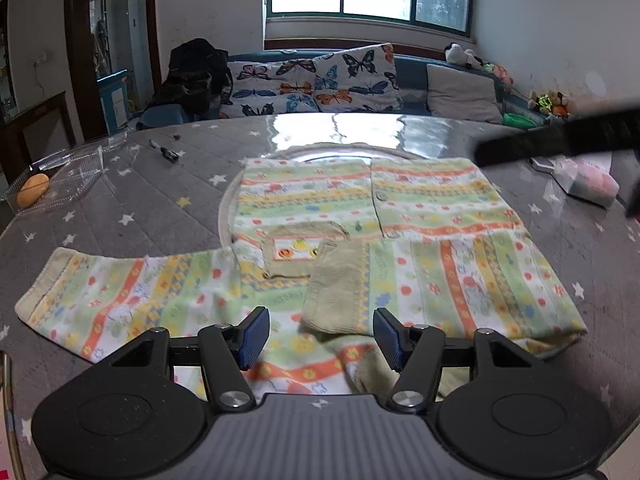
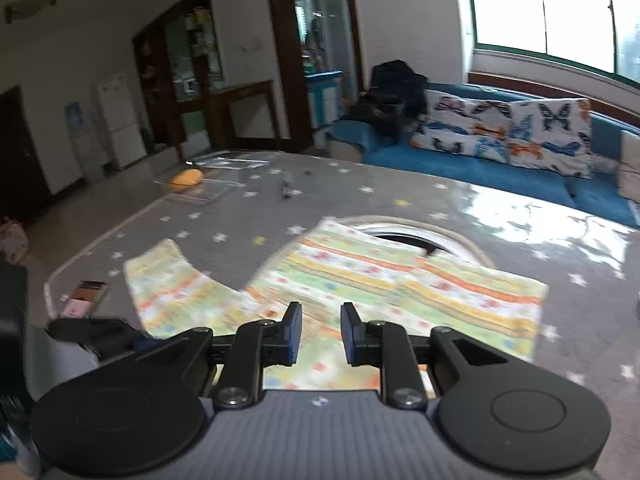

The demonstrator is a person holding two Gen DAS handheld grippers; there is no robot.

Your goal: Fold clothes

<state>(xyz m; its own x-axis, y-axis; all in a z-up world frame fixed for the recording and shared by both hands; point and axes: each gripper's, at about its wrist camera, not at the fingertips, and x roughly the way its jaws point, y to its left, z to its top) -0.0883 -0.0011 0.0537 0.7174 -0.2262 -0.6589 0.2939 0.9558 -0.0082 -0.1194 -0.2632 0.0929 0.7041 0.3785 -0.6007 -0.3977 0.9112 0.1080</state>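
Blur smears the cardigan (image 2: 360,280) under the released right tool (image 2: 321,338); left tool (image 1: 320,336) gapes too.

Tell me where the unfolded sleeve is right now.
In the left wrist view the unfolded sleeve lies flat on the star-print table, stretching left from the cardigan, just ahead-left of the open left gripper.

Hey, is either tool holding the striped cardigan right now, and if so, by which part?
Nothing is held. The left tool and right tool are both open above the cardigan, with no fabric between their pads.
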